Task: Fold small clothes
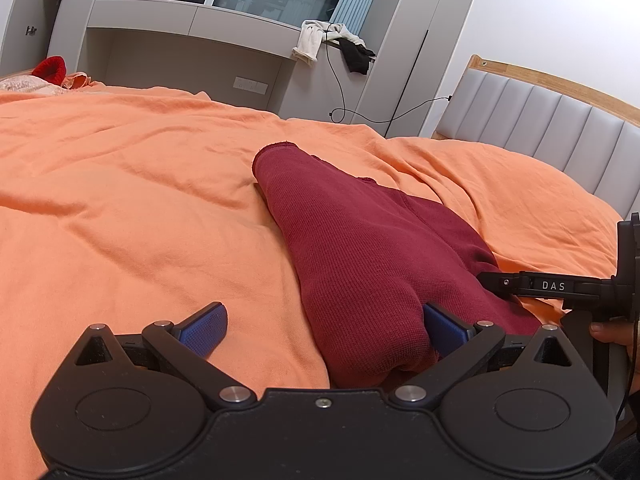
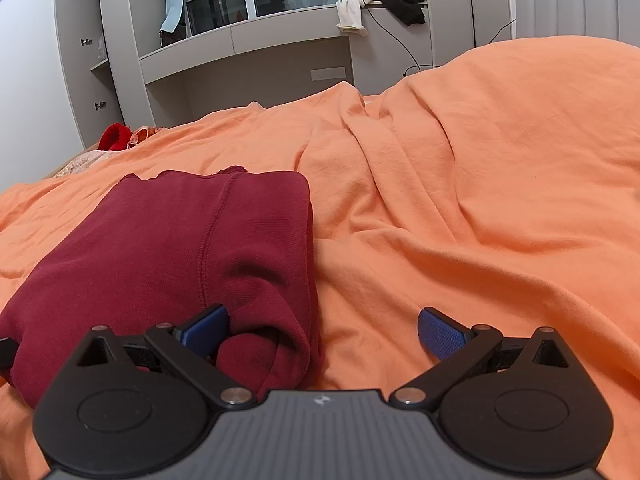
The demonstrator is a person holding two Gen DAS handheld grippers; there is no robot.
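Observation:
A dark red knit garment lies folded into a compact stack on the orange bedsheet. My left gripper is open at the garment's near left corner; its right blue pad rests against the cloth, its left pad over bare sheet. In the right wrist view the same garment fills the lower left. My right gripper is open at its near right corner, the left pad touching the folded edge. The right gripper's black body shows at the left view's right edge.
A rumpled orange hump of bedding rises to the right. A grey padded headboard stands at the far right. Red cloth lies at the bed's far left corner. Grey shelving with hanging clothes and a cable lines the back wall.

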